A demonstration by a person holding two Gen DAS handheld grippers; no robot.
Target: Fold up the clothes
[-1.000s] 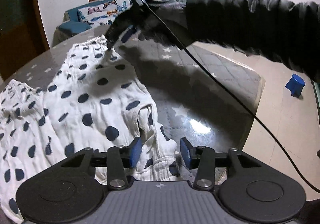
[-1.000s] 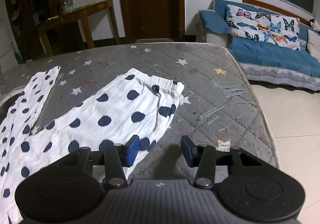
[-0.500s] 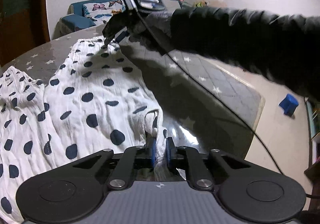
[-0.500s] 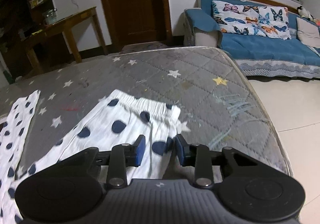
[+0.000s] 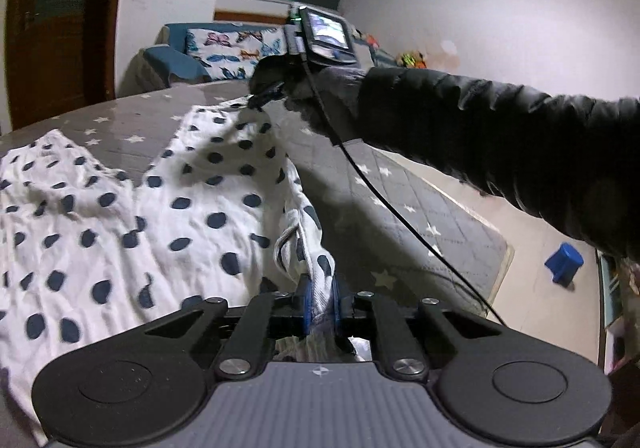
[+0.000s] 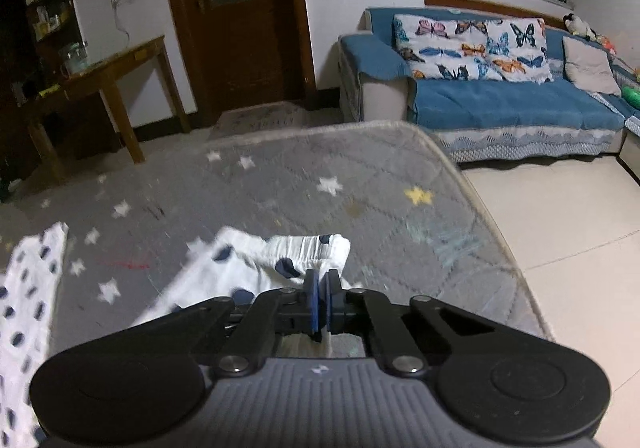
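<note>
1. Fabric fills the left of the left wrist view: the white dotted trousers (image 5: pixel 192 215) lie spread and rumpled over the grey star-patterned mattress (image 5: pixel 404 232).
2. The left tool (image 5: pixel 320 298) sits at the bottom centre of that view, its blue pads pressed onto a bunched edge of the trousers, which rises up out of the narrow gap.
3. Further back, the right tool (image 5: pixel 262 97) pinches the far corner of the trousers and lifts it slightly off the mattress; a gloved hand (image 5: pixel 316 95) and a dark sleeve (image 5: pixel 500 143) reach in from the right.
4. A black cable (image 5: pixel 384 199) hangs from that tool across the mattress, and a blue object (image 5: pixel 563 263) stands on the pale floor at the far right.
5. In the right wrist view, one dotted trouser leg lies at the far left edge, and the elastic waistband (image 6: pixel 304 248) sits just ahead of the right tool.
6. There the pads are drawn almost together on a thin fold of the trousers beside the waistband.
7. A wooden table (image 6: pixel 108 75) stands at the back left, a brown door (image 6: pixel 236 7) behind the mattress, and a blue sofa (image 6: pixel 500 103) with a butterfly cushion (image 6: pixel 468 47) to the right.
</note>
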